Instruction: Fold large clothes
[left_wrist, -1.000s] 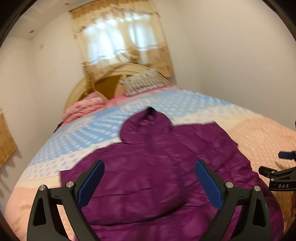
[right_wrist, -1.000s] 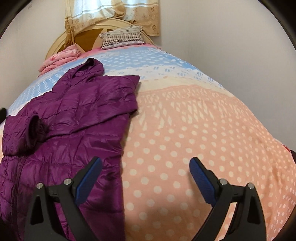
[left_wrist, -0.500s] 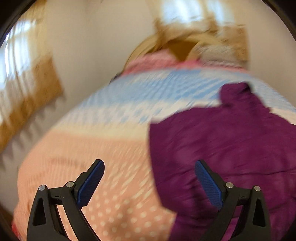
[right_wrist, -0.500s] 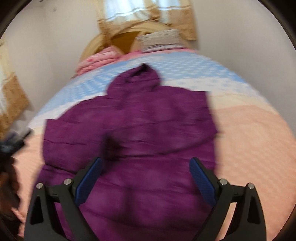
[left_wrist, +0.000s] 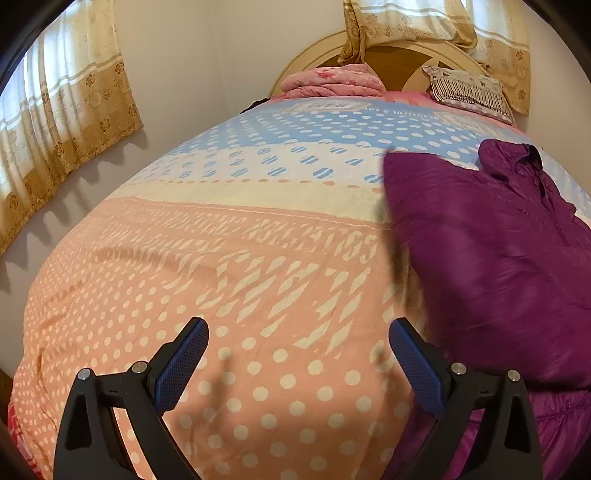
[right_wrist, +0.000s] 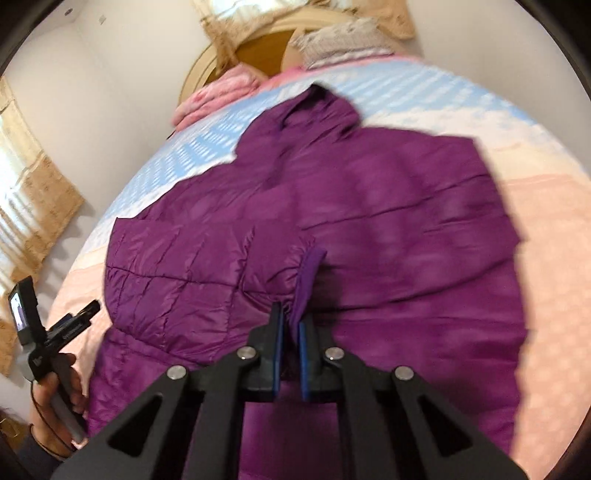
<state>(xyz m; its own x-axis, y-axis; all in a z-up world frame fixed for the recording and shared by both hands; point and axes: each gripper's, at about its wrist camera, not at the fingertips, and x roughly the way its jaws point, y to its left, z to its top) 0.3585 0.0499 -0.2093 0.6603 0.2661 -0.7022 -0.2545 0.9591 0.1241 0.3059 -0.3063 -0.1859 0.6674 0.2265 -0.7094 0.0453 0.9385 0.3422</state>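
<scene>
A purple hooded puffer jacket (right_wrist: 388, 221) lies on the bed, hood toward the headboard, with one sleeve folded across its front. My right gripper (right_wrist: 291, 325) is shut on the cuff of that folded sleeve (right_wrist: 306, 269). In the left wrist view the jacket (left_wrist: 498, 251) lies at the right. My left gripper (left_wrist: 297, 354) is open and empty above the pink dotted bedspread (left_wrist: 221, 295), to the left of the jacket. The left gripper also shows at the left edge of the right wrist view (right_wrist: 86, 308), held in a hand.
The bed fills both views. Folded pink bedding (left_wrist: 332, 79) and a striped pillow (left_wrist: 469, 90) lie at the headboard (left_wrist: 395, 62). Curtains (left_wrist: 62, 110) hang on the left wall. The bed's left edge drops toward that wall.
My right gripper has swung left over the jacket and closed on the sleeve cuff. My left gripper has swung left off the jacket and stays open over the bedspread.
</scene>
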